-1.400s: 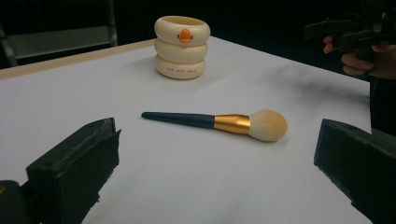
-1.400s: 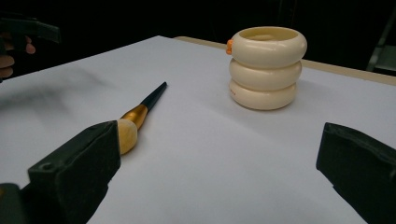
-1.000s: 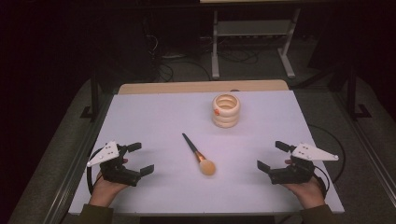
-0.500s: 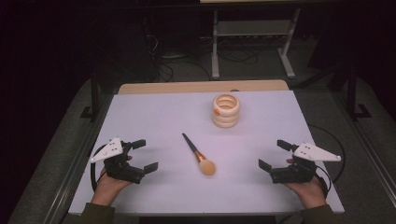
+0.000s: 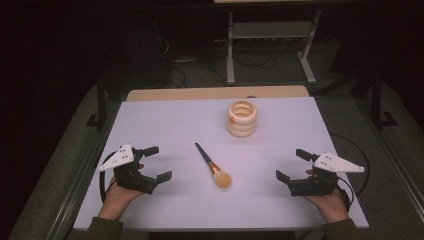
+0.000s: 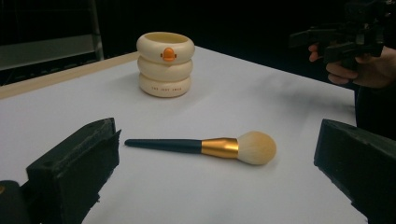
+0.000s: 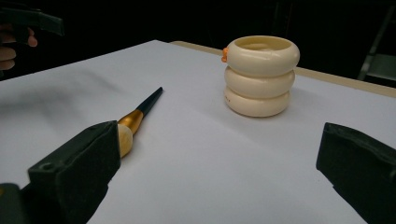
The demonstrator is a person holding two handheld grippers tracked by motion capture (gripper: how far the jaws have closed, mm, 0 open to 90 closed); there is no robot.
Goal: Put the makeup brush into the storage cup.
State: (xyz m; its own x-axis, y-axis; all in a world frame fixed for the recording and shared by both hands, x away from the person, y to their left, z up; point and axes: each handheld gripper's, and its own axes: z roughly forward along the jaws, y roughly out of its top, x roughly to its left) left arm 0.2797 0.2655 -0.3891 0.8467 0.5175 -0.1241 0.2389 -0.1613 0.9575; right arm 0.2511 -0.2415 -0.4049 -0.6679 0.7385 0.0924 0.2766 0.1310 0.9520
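My left gripper (image 5: 151, 163) sits low over the near left part of the white table (image 5: 165, 120), released, its two black jaws spread wide with nothing between them. Looking along those jaws in the left gripper view, I see the makeup brush (image 6: 205, 146) lying flat on the table ahead of me, dark handle pointing one way, gold ferrule and pale fluffy head the other. In the high view the brush (image 5: 212, 165) lies near the middle of the table, between my two grippers and apart from both, its handle angled toward the far left and its head toward me. Beyond it, toward the far edge, stands a cream cup (image 5: 242, 119) shaped like three stacked rings, upright, with a small orange mark on its side; it stands well apart from the brush. My right gripper (image 5: 291, 166) hovers at the near right, likewise released, jaws wide and empty, facing the brush head
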